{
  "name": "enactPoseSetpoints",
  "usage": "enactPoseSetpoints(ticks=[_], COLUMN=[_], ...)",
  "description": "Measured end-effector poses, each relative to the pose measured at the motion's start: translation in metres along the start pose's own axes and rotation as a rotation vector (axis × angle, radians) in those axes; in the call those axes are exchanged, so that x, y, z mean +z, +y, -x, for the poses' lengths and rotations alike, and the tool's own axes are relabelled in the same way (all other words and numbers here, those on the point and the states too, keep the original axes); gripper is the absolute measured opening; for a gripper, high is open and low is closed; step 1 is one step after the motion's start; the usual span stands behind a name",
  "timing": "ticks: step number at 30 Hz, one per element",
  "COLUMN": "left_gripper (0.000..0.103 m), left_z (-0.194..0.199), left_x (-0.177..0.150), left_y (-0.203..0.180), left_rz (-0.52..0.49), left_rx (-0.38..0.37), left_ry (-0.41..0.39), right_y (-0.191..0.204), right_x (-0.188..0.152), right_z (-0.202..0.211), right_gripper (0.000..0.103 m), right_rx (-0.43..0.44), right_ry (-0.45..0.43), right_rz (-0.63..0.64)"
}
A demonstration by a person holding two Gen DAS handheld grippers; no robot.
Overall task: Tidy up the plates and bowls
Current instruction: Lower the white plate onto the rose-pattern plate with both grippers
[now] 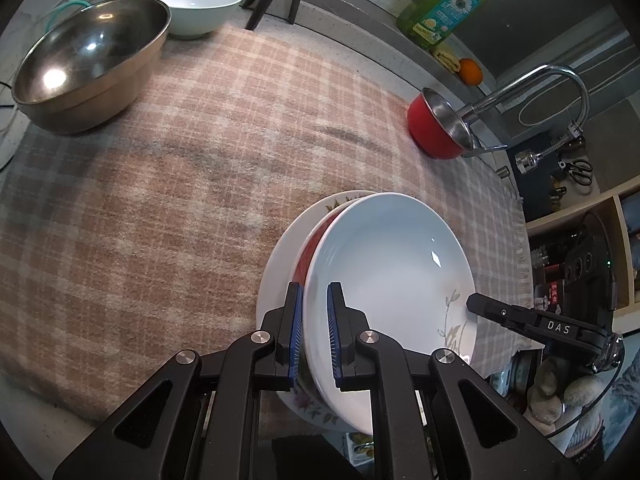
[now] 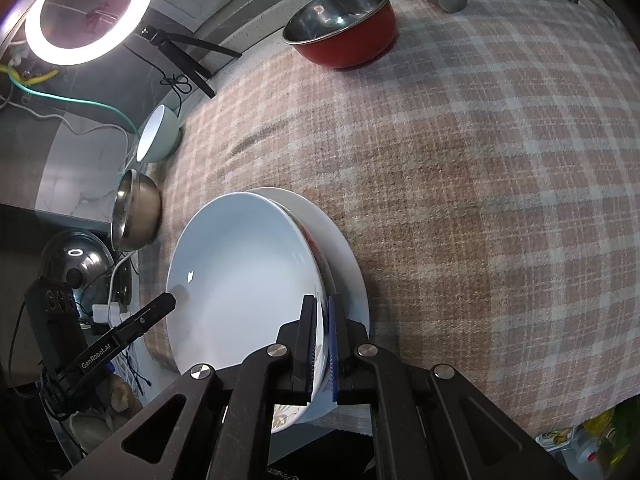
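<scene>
Red-patterned middle plate (image 1: 320, 236) mostly hidden

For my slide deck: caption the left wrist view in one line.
Left gripper and right gripper clamp opposite rims of the top white plate on a plate stack over the checked cloth.

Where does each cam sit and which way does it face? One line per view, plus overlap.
Left wrist: on the left gripper, looking steeply down along its fingers, shut on the white plate rim; steel bowl and white bowl beyond; right gripper enters at right.
Right wrist: on the right gripper, same downward tilt, shut on the plate's opposite rim; red bowl ahead; left gripper at left.
Shared: the plate stack, plaid cloth, all three bowls, each other's gripper.
</scene>
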State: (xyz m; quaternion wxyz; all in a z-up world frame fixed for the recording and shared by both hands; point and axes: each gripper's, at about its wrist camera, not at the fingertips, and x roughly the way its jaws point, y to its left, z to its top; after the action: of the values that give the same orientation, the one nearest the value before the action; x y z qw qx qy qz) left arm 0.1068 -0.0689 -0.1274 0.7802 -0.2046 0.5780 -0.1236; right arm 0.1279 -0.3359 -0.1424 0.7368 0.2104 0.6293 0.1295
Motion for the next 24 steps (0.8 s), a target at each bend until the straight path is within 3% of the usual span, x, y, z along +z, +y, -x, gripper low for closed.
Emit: enactPoseSetpoints(ticks=[24], left_gripper=[0.010], left_z=[-0.0030], left_x=[-0.0005], left_y=[0.0064], left_rz=[0.007], left_rx=[-0.001], left_ry=[0.006], right_y=[0.0012], right_x=[0.0009], right_z=[-0.0083], right_gripper=[0.005], right_rx=[-0.008], right_ry=[0.019], right_rz=[0.003])
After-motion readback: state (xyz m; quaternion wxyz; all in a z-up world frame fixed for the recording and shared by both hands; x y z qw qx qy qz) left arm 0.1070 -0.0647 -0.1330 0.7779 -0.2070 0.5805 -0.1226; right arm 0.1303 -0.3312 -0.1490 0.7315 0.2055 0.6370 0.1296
